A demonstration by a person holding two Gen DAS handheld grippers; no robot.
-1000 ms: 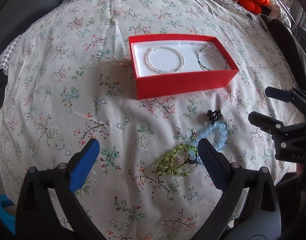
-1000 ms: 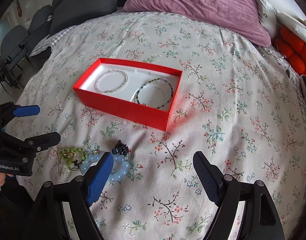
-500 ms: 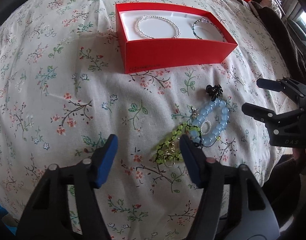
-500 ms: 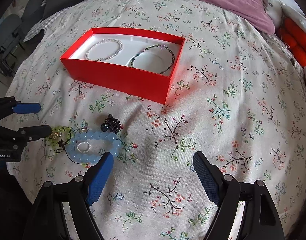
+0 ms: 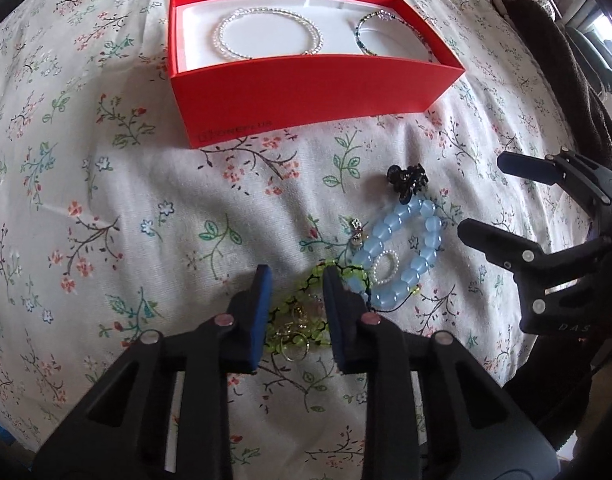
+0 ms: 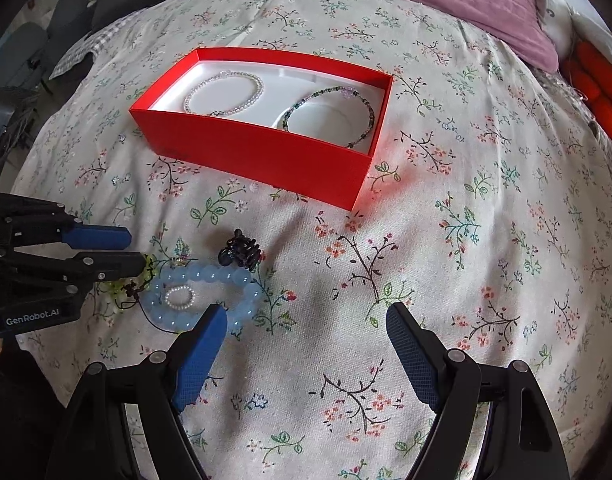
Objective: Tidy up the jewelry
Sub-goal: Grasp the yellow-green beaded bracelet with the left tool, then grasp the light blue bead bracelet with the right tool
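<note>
Left view: the left claw (image 5: pixel 294 276) is narrowed around the green bracelet (image 5: pixel 302 312), not clamped. The blue bracelet (image 5: pixel 402 256) touches it, the black clip (image 5: pixel 406 180) between that and the red box (image 5: pixel 306 96).

Right view: the right claw (image 6: pixel 306 320) gapes wide, empty, beside the blue bracelet (image 6: pixel 202 292).

Green bracelet (image 5: pixel 302 316) half hidden behind the left fingers (image 5: pixel 338 308) — contact unclear.
</note>
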